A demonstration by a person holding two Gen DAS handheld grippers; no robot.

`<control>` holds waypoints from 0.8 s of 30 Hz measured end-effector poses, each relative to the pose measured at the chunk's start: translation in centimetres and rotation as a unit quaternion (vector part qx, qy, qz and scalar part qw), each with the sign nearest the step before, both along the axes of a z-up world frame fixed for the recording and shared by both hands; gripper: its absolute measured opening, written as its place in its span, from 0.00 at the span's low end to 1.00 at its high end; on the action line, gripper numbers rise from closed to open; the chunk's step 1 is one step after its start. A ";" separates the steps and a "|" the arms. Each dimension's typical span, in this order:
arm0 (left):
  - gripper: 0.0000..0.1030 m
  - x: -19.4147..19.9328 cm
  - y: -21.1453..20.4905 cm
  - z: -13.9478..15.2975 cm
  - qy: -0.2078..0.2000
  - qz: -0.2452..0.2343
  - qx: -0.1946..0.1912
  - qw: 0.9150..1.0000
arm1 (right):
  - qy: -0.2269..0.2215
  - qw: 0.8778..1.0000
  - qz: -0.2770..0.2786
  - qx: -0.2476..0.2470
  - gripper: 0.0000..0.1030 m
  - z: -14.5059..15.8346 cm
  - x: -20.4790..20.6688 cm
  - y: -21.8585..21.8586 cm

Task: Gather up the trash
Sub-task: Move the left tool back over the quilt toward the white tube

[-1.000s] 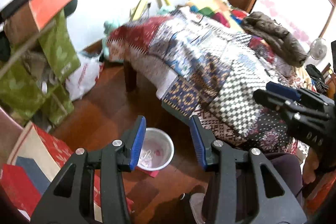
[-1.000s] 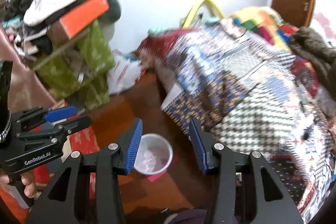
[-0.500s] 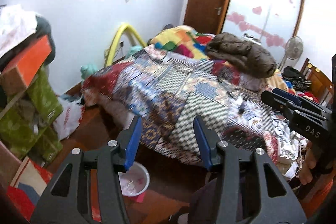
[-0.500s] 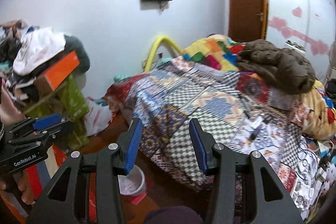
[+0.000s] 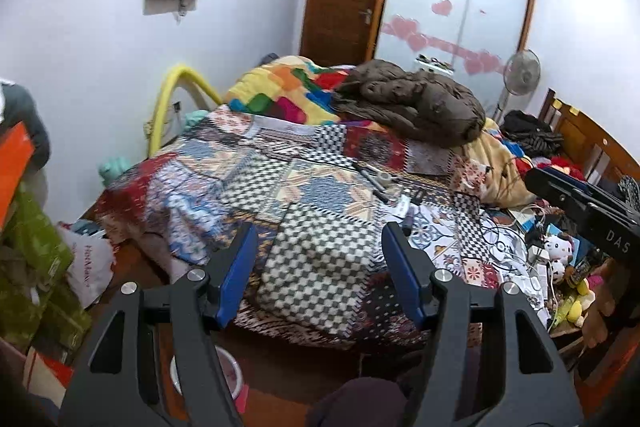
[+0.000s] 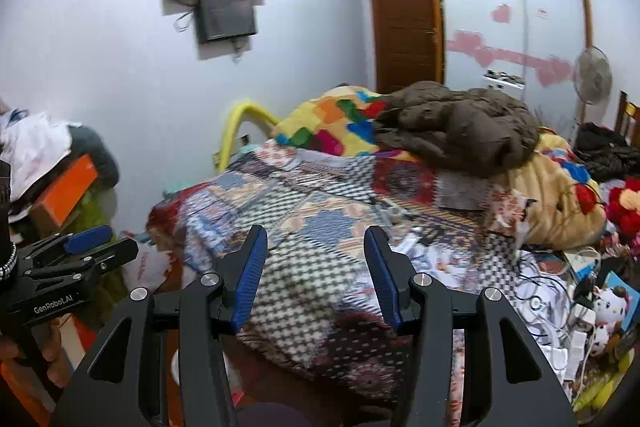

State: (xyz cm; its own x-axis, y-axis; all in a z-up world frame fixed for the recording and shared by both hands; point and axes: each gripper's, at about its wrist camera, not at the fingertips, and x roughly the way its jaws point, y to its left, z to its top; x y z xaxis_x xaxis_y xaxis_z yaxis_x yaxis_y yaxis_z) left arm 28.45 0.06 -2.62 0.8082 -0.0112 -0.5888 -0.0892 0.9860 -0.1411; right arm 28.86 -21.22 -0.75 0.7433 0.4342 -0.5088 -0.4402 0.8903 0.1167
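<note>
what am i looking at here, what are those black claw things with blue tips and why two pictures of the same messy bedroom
Those claws are two handheld grippers, one in each of a person's hands, each with a fisheye camera looking along its fingers. One picture is from the left gripper, the other from the right gripper, so each also catches the other at its edge. Both are open and hold nothing; the left one's jaws have just been opening wider. They point at a bed under a patchwork quilt, with a brown jacket on it and small clutter, cables and plush toys on its right side. A white bin on the floor peeks out below the left gripper. The job is collecting trash.
</note>
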 end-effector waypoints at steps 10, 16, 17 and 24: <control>0.61 10.8 -4.3 -4.2 0.048 -0.054 -0.018 0.997 | 0.064 0.995 -0.067 -0.029 0.46 -4.8 7.6 -4.6; 0.61 16.8 -5.4 -8.7 0.096 -0.069 -0.041 0.992 | 0.132 0.987 -0.092 -0.028 0.46 -10.0 12.9 -6.3; 0.61 17.9 -5.5 -9.8 0.107 -0.072 -0.044 0.991 | 0.144 0.985 -0.095 -0.026 0.46 -10.9 13.7 -6.5; 0.61 24.0 -7.0 -15.8 0.158 -0.086 -0.030 0.983 | 0.218 0.970 -0.104 -0.013 0.46 -16.4 18.9 -7.4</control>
